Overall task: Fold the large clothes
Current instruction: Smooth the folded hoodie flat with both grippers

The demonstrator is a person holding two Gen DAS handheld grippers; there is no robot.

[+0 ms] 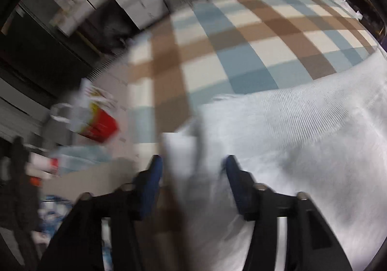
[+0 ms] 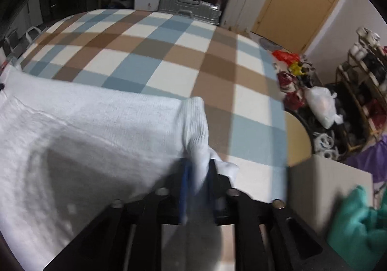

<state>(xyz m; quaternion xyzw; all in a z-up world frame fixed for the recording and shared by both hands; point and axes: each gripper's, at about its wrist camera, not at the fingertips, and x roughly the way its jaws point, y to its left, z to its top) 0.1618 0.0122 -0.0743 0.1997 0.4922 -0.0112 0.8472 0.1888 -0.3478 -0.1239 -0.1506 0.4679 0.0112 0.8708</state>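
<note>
We pinch the white sweater's [image 2: 96, 130] ribbed corner in the right gripper [image 2: 197, 174]; the left gripper [image 1: 193, 172] stands spread around its other edge, stretching it over the checked blanket [image 2: 169, 53] ahead for folding.

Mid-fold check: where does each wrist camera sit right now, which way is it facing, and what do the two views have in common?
Left wrist: on the left gripper, angled down over the white sweater toward drawers; both blue-padded fingers show, standing apart with blurred cloth between.
Right wrist: on the right gripper, angled down across the bed toward a suitcase and door; its fingers pinch a sweater corner.
Shared: the white sweater and the checked blanket.
</note>
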